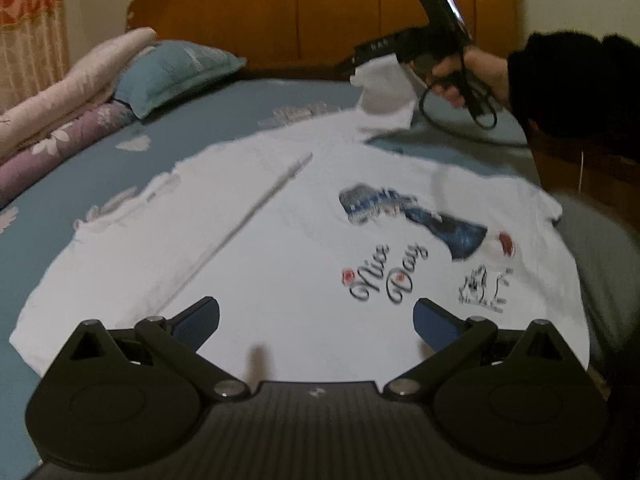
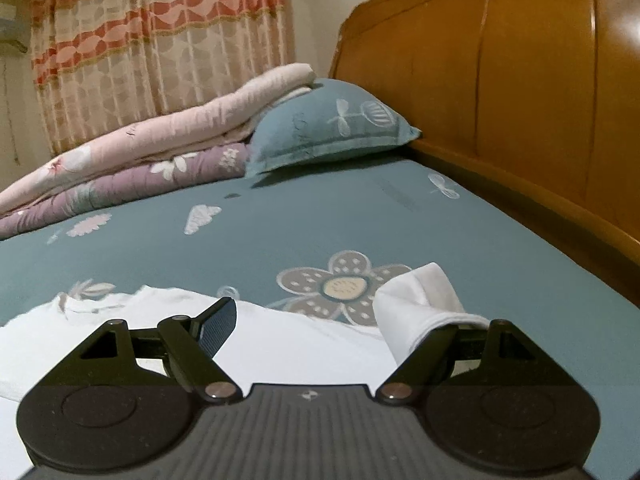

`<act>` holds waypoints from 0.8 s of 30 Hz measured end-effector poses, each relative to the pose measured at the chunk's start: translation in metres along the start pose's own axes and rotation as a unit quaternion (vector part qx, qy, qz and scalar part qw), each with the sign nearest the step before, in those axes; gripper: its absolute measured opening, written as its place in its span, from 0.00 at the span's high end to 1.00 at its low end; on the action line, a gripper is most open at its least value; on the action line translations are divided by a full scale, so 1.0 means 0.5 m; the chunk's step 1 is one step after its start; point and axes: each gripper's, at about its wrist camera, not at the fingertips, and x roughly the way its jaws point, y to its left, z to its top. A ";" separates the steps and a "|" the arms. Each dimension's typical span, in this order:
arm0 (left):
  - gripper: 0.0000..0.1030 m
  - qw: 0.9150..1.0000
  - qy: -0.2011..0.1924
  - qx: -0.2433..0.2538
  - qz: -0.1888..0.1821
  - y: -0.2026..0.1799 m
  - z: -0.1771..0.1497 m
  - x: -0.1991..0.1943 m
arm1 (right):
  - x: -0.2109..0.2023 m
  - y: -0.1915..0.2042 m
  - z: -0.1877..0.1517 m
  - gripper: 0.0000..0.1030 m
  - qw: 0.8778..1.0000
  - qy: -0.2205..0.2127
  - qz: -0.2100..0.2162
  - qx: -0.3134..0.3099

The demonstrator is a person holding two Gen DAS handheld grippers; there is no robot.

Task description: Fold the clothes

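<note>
A white T-shirt (image 1: 280,240) with a blue print and "Nice Day" lettering lies spread face up on the bed. My left gripper (image 1: 316,308) hovers over its near hem, open, with nothing between the fingers. At the far right a hand holds my right gripper (image 1: 352,62) above the bed. The shirt's sleeve (image 1: 384,96) is lifted off the sheet and hangs from it. In the right wrist view the right gripper (image 2: 324,312) stands wide open. The sleeve (image 2: 420,308) is draped over its right finger and hides the pad; the left finger (image 2: 218,328) is bare.
The bed has a teal flowered sheet (image 2: 320,220). A teal pillow (image 2: 328,128) and folded pink and purple quilts (image 2: 140,160) lie at the far left. A wooden headboard (image 2: 520,100) runs along the back, with a curtain (image 2: 140,40) behind. A dark sleeve (image 1: 572,88) is at the right.
</note>
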 end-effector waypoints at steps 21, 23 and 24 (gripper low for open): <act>0.01 0.999 -0.040 -0.010 -0.030 0.004 0.007 -0.047 | 0.061 0.158 0.024 0.19 0.998 0.023 0.045 -0.040; 0.01 0.999 -0.042 -0.008 -0.030 0.003 0.007 -0.049 | 0.070 0.175 0.026 0.19 0.997 0.026 0.049 -0.044; 0.01 0.999 -0.042 -0.008 -0.030 0.004 0.007 -0.049 | 0.074 0.182 0.028 0.19 0.997 0.027 0.052 -0.045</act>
